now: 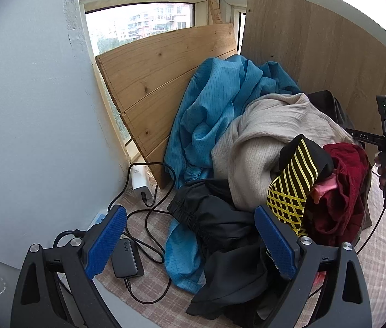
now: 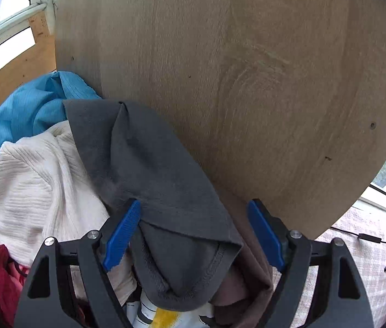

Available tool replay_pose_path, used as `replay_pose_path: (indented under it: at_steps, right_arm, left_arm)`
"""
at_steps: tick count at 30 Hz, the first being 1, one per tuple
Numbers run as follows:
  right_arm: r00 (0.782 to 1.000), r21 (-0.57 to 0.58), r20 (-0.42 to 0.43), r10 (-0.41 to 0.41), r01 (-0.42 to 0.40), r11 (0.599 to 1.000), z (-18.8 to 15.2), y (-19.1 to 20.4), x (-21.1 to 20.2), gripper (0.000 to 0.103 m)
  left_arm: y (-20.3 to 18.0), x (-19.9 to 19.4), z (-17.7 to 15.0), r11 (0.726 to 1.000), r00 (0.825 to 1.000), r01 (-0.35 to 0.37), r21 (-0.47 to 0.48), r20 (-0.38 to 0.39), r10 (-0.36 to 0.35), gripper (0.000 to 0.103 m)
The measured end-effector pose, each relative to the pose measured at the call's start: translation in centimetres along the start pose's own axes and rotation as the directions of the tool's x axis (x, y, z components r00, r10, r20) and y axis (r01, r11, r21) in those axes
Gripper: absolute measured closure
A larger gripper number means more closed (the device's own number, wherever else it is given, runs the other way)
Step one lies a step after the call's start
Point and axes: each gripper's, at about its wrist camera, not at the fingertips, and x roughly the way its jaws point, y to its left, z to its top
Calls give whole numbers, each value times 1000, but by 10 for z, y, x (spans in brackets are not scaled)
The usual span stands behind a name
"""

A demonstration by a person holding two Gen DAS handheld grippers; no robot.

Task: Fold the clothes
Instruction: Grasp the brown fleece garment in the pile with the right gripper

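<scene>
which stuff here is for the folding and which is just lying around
For the job:
- blue garment
- cream sweater
- grey shirt
- black garment
- red garment
- black-and-yellow garment

Lying about:
- power brick
- white charger
- cables
- wood boards

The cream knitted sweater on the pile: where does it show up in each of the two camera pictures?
Left wrist view: the cream sweater lies right of centre, atop the pile, between the blue garment and the black-and-yellow cloth.
Right wrist view: the sweater fills the left side, left of the grey garment.
Shared landmark: the blue garment, just behind the sweater in both.
</scene>
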Motion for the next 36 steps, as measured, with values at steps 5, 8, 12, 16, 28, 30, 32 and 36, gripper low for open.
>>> replay_pose_path:
  at_steps: [5,8,12,16,28,30,32,36]
  right_arm:
    - [996,30,-17,82,-82,996,0,-4,16,43]
    - [993,20,-18,116,-116,993,1,-6,3,85]
    - [976,11,55,210,-211,978,17,-7,-42,99]
    - [948,-47,135,288,-284,958,46,13,-98,99]
    - [903,-334,21,429,-398,854,66,106,-180,80]
    - [935,-264,81,344,-313,912,47,76,-173,50]
    - [947,-142,103,304,-289,947,27,40,-166,44]
    - [975,53,103,199,-206,977,-20,-38,-156,44]
  left_arm:
    - [-8,8,5,1000,1000,11,6,-14,-10,8]
    - [-13,12,7,1000,1000,25,15,-19,-25,8]
    - [-21,9,9,998,999,46,39,-15,-46,8]
    - [-23,3,9,997,998,57,50,1,-57,8]
    - [-9,-12,-1,998,999,52,29,16,-52,8]
    - [-6,-13,-3,998,999,49,27,18,-50,8]
    - [-3,-12,-4,999,999,39,28,15,-40,8]
    - [-2,1,-3,999,999,32,22,-19,-32,8]
